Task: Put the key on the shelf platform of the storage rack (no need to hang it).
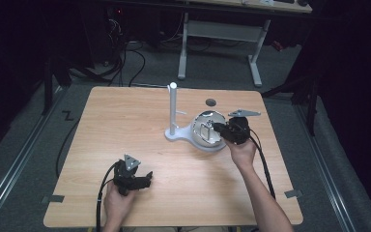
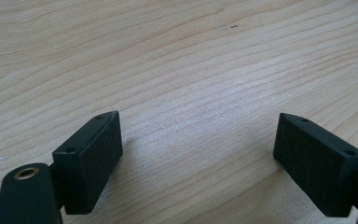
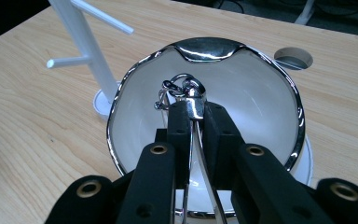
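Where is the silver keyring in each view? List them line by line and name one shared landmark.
High view: the silver keyring hangs over the white bowl, right of centre, at the right tool.
Left gripper view: not in it.
Right gripper view: centre, keyring clamped between the jaws above the bowl.
Shared landmark: the white stand.

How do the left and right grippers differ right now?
The left gripper has its jaws spread wide with nothing between them; the right gripper is shut on a metal keyring.
The left gripper sits low over bare wooden table near the person; the right gripper reaches over the white bowl beside the white stand.
Both have black jaws and trail a cable.
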